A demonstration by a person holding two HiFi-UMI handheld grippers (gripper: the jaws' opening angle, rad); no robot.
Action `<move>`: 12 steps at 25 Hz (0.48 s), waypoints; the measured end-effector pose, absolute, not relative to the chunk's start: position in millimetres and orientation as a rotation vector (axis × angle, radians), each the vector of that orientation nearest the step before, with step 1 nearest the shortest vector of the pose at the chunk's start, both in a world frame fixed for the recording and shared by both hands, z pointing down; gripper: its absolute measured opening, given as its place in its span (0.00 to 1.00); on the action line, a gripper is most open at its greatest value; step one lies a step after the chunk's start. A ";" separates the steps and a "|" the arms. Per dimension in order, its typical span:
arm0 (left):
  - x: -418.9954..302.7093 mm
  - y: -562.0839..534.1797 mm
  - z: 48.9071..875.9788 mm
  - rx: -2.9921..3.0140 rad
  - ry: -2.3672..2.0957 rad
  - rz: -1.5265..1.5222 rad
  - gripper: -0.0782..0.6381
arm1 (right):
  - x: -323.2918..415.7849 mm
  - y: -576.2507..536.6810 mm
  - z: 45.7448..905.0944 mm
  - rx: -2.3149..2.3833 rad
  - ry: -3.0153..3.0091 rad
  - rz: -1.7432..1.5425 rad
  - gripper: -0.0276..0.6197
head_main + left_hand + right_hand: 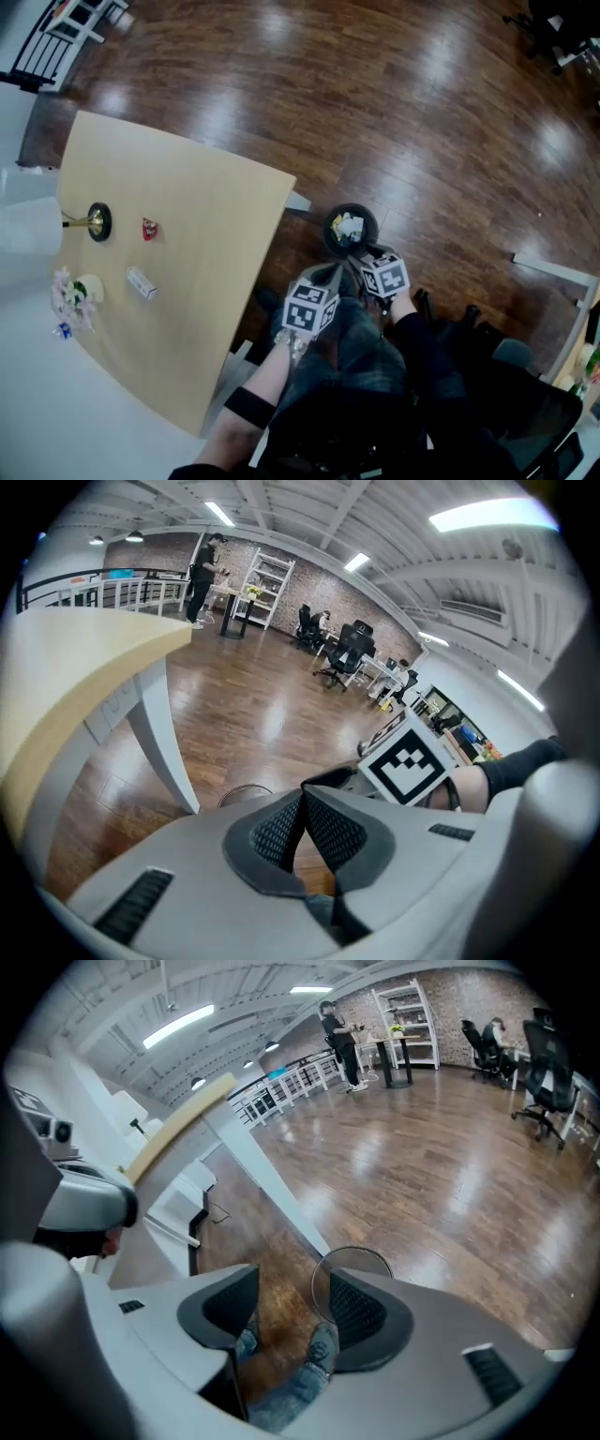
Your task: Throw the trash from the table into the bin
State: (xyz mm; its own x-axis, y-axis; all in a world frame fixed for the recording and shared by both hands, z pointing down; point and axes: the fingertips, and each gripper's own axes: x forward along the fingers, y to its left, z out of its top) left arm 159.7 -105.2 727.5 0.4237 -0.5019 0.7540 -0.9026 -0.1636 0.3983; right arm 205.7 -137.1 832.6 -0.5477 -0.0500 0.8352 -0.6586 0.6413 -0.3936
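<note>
Bin (327,232): trash (351,227) inside.
Table (206,281): wrapper (149,228), packet (142,282) left.
Left gripper (302,794): pressed together, empty.
Right gripper (291,1297): spread, empty, by bin.

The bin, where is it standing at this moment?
In the head view the bin stands on the wooden floor, near the middle of the picture, just right of the table at its nearest corner.

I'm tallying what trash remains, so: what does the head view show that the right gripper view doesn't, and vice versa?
Head view only: a small red item and a white box lying on the table. Right gripper view only: that the right gripper is open and empty. Both: the table, the bin and the wood floor.
</note>
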 end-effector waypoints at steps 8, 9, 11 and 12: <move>154.0 -80.7 655.6 1.892 -1.158 0.570 0.11 | 205.6 -100.4 711.1 0.471 -2.110 0.864 0.42; 149.5 -76.1 647.1 1.890 -1.171 0.562 0.11 | 200.0 -97.6 695.4 0.462 -2.126 0.846 0.42; 136.2 -66.9 632.0 1.885 -1.218 0.573 0.11 | 185.5 -91.9 669.1 0.438 -2.154 0.832 0.42; 127.3 -62.0 626.2 1.875 -1.249 0.584 0.11 | 177.5 -88.5 661.9 0.421 -2.168 0.831 0.42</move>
State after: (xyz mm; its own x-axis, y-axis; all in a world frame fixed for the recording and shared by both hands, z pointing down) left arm 127.3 -62.0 626.2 0.4081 -0.5468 0.7311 -0.9116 -0.2004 0.3589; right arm 177.5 -88.5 661.9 -0.6549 -0.0321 0.7551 -0.5286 0.7336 -0.4272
